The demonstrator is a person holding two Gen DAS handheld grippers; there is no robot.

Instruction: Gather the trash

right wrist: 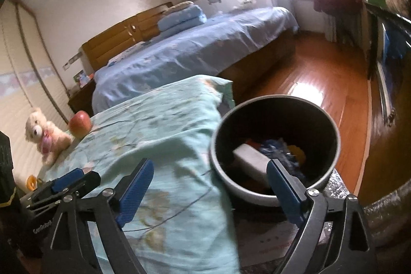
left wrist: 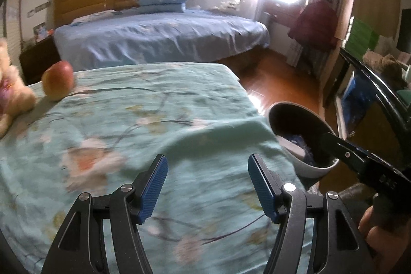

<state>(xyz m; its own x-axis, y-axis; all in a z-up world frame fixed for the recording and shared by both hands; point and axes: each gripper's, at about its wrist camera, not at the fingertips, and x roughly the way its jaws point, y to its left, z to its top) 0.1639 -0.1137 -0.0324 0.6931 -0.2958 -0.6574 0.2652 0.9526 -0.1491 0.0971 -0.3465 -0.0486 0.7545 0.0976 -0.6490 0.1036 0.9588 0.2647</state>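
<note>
A round grey trash bin (right wrist: 276, 188) stands on the floor at the right edge of the floral bed cover (right wrist: 159, 135). It holds a white box (right wrist: 253, 159), blue crumpled stuff and orange bits. My right gripper (right wrist: 209, 186) is open and empty, its right finger over the bin's near rim. My left gripper (left wrist: 208, 186) is open and empty above the floral cover (left wrist: 143, 120). The bin (left wrist: 300, 143) shows at right in the left wrist view, with the right gripper's arm across it. My left gripper's fingers (right wrist: 66, 180) show at lower left in the right wrist view.
An apple (left wrist: 57, 80) and a plush bear (right wrist: 45, 135) sit at the cover's far left. A small orange ring (right wrist: 32, 182) lies near the bear. A blue bed (left wrist: 159, 35) stands beyond. Wooden floor (right wrist: 316, 84) lies right of the bin, cabinets along the right wall.
</note>
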